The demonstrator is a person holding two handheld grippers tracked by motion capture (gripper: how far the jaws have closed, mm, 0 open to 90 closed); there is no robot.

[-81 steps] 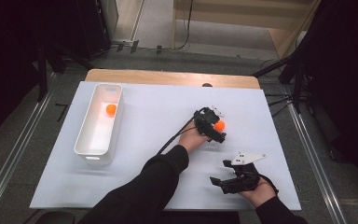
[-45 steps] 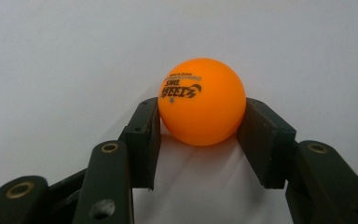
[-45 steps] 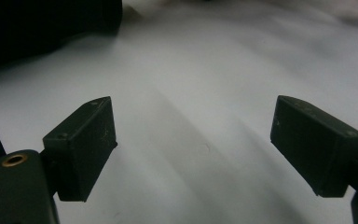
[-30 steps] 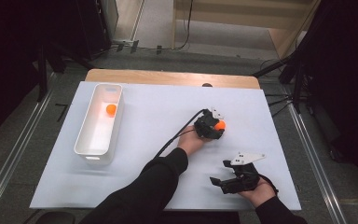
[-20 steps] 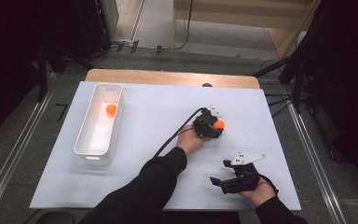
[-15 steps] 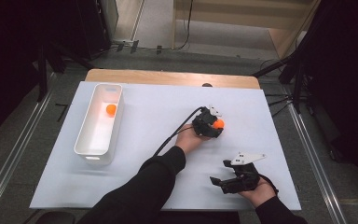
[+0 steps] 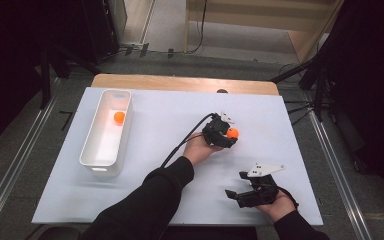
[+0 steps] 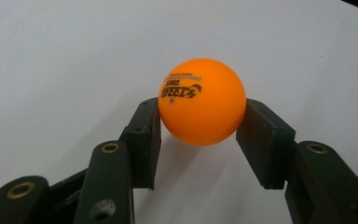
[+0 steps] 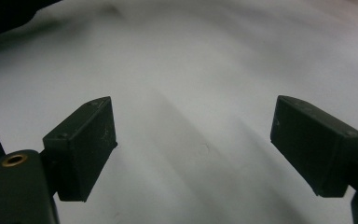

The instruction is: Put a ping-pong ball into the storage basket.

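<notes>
An orange ping-pong ball [image 8: 202, 107] with dark print sits pinched between the two black jaws of my left gripper [image 8: 199, 133], slightly above the white table sheet. In the high view that gripper [image 7: 228, 136] is right of the table's middle with the orange ball [image 7: 233, 133] at its tip. A second orange ball [image 7: 119, 117] lies in the white tray [image 7: 89, 152] at the left. My right gripper [image 7: 236, 195] rests near the front right edge, its jaws [image 9: 193, 144] wide apart over bare sheet.
The white sheet [image 7: 160, 180] covers most of the table, with a wooden strip [image 7: 180, 82] at the far edge. A black cable [image 7: 180, 145] trails from the left gripper along the forearm. Dark stands and rails flank the table.
The left gripper has lifted a little with the ball held in it and drifted slightly. The right gripper has stayed in place.
</notes>
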